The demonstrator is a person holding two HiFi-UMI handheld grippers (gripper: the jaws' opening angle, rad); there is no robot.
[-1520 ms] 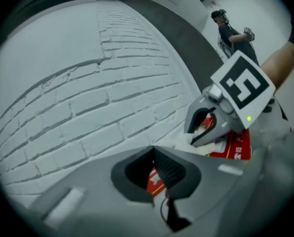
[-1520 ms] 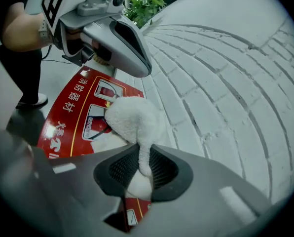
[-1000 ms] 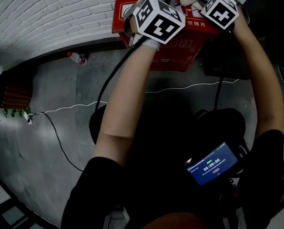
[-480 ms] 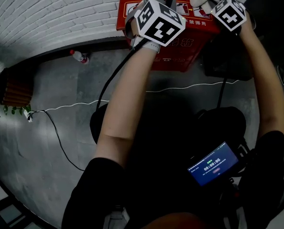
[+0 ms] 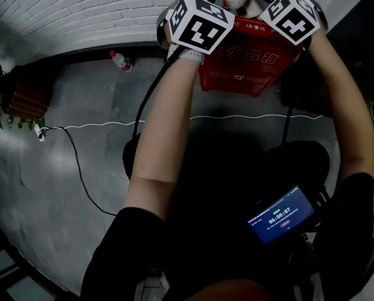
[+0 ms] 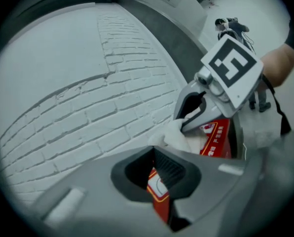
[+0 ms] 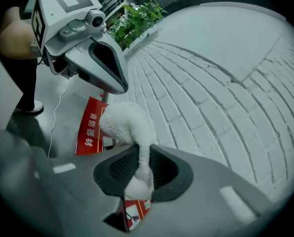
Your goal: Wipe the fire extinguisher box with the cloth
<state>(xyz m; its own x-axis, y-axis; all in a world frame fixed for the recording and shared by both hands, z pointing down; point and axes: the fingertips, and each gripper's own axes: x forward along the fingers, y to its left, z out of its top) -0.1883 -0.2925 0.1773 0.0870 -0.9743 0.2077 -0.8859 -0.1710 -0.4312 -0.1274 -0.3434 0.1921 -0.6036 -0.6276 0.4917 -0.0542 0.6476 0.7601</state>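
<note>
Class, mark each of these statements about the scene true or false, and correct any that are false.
1. The right gripper is shut on a white cloth. True.
2. The fire extinguisher box is blue. False: it is red.
3. The box sits at the foot of a white brick wall. True.
4. The left gripper also grips the cloth. False: its jaws stand apart with no cloth in them, and only the red box shows through the gap.
5. A bottle is on the floor to the right of the box. False: in the head view it is to the left of the box, near the wall.
</note>
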